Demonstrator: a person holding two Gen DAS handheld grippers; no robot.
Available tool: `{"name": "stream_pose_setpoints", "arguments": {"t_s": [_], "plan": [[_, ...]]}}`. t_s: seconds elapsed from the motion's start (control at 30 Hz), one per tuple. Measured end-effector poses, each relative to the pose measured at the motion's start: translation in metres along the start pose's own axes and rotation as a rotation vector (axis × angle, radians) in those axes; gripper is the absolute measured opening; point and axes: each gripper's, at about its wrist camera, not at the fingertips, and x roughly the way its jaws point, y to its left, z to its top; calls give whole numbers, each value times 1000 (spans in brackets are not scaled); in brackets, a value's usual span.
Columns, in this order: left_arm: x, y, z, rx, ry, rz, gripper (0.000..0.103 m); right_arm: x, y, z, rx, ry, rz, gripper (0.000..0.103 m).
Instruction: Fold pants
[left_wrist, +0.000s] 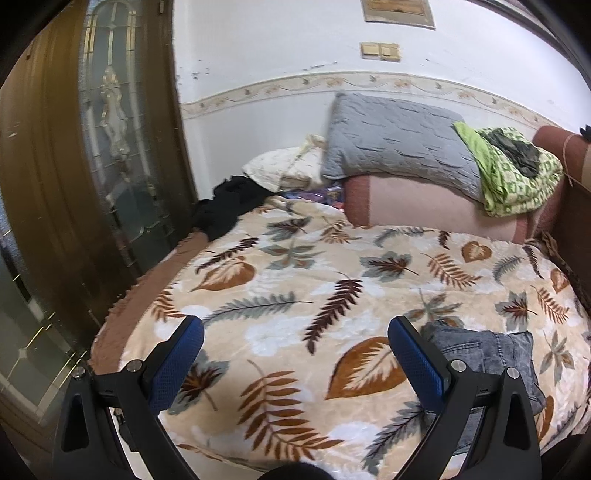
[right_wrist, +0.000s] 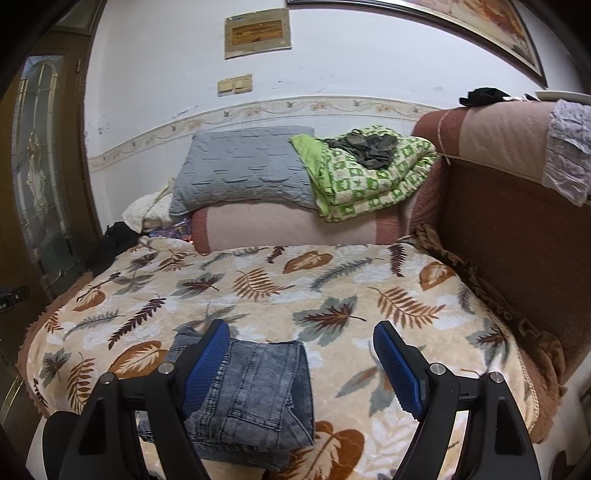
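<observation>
Both wrist views, bed scene. Left gripper (left_wrist: 295, 332): fingers spread wide, nothing btwn them, raised above the leaf-print blanket (left_wrist: 295, 266) and aimed fwd w/ a slight downward tilt. Right gripper (right_wrist: 301, 336): likewise spread, empty, held above the blanket, same fwd pitch. Pants (right_wrist: 255, 391): grey-blue denim, folded into a compact rectangle, lying flat on the blanket near the front edge; partly behind the right gripper's left finger (right_wrist: 207, 369), contact cannot be told. Gray pillow (right_wrist: 243, 166) and green quilt (right_wrist: 373, 173) stacked at the far end.

Soft indoor light — warped, dark edges
</observation>
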Motion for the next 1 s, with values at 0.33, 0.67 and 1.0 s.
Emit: {"name": "stream_pose_setpoints", "arguments": {"t_s": [0.33, 0.67, 1.0], "plan": [[4, -17, -3, 22, 21, 7, 100, 23, -3, -1, 6, 25, 43, 83], [-2, -22, 0, 30, 14, 41, 100, 37, -1, -4, -6, 22, 80, 83], [15, -37, 2, 60, 26, 9, 100, 53, -13, -5, 32, 48, 67, 83]]}}
